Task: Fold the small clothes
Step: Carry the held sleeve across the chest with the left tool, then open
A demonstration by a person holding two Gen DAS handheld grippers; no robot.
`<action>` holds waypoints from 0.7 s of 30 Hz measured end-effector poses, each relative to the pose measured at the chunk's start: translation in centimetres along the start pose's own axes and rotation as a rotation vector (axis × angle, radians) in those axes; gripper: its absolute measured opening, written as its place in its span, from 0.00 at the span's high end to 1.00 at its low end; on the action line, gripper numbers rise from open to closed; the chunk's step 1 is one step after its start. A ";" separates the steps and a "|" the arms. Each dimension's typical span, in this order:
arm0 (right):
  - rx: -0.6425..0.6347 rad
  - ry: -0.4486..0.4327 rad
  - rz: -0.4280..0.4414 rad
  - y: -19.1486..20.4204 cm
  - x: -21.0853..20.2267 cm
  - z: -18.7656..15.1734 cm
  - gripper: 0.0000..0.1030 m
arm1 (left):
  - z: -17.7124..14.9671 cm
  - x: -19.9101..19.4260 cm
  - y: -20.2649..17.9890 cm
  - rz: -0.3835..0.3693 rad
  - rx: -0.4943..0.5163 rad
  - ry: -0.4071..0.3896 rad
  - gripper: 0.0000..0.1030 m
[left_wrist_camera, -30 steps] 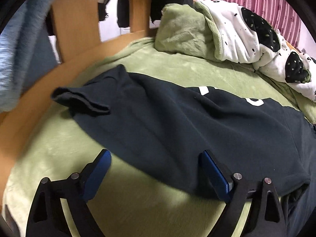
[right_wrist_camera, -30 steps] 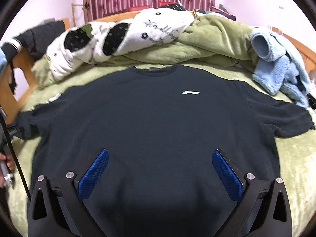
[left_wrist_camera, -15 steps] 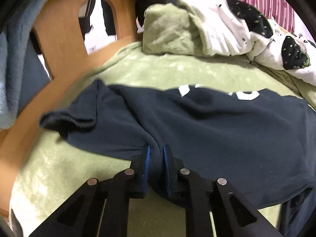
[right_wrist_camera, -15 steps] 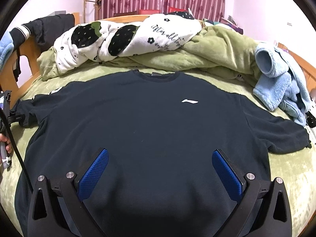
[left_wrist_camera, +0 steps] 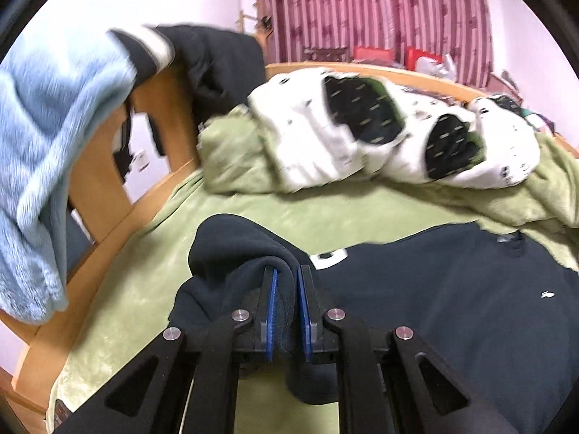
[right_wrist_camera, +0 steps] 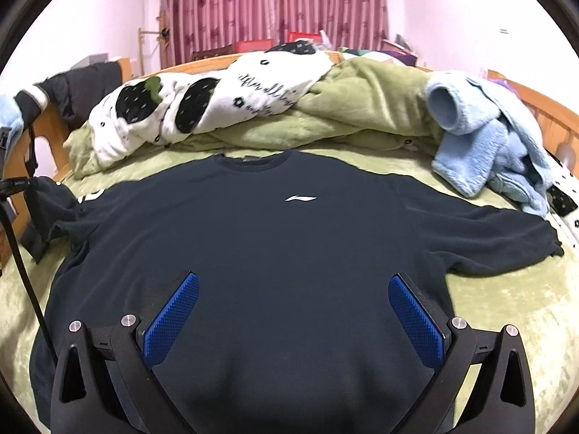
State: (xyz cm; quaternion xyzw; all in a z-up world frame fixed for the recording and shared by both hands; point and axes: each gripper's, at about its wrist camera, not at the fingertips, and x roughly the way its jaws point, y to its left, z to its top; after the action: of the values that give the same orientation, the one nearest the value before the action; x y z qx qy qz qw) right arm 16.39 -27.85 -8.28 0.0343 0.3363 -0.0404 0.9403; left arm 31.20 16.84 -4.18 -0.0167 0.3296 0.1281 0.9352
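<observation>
A dark navy T-shirt [right_wrist_camera: 289, 238] with a small white chest logo lies front up on the green bed cover [right_wrist_camera: 506, 307]. My left gripper [left_wrist_camera: 286, 271] is shut on the shirt's [left_wrist_camera: 434, 307] left side fabric near the sleeve and holds that fold lifted off the bed, the cloth draped over the blue pads. In the right wrist view the lifted sleeve [right_wrist_camera: 47, 199] shows at the far left edge. My right gripper [right_wrist_camera: 293, 282] is open over the shirt's lower middle, with nothing pinched between its pads.
A bunched green blanket [right_wrist_camera: 362, 108] and a white and black patterned quilt [right_wrist_camera: 217, 101] lie along the far side. Light blue fleece clothes [right_wrist_camera: 485, 144] sit at the right, another blue fleece [left_wrist_camera: 43, 166] hangs over the wooden bed frame [left_wrist_camera: 97, 181] at the left.
My left gripper closed on the shirt's side fabric near the sleeve, then rose and swung with it, lifting that fold off the bed. My right gripper stayed open and drew back slightly.
</observation>
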 end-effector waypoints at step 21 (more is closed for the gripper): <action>0.070 -0.063 -0.032 -8.4 -3.1 -0.6 0.00 | -7.0 -3.8 -26.0 -0.277 0.204 0.047 0.89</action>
State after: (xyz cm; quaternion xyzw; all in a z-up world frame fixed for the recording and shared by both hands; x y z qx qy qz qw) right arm 12.76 -35.96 -7.09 0.0606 0.3056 -0.0685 0.9478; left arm 30.53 -9.96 -8.69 0.0301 0.3574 -0.0364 0.9327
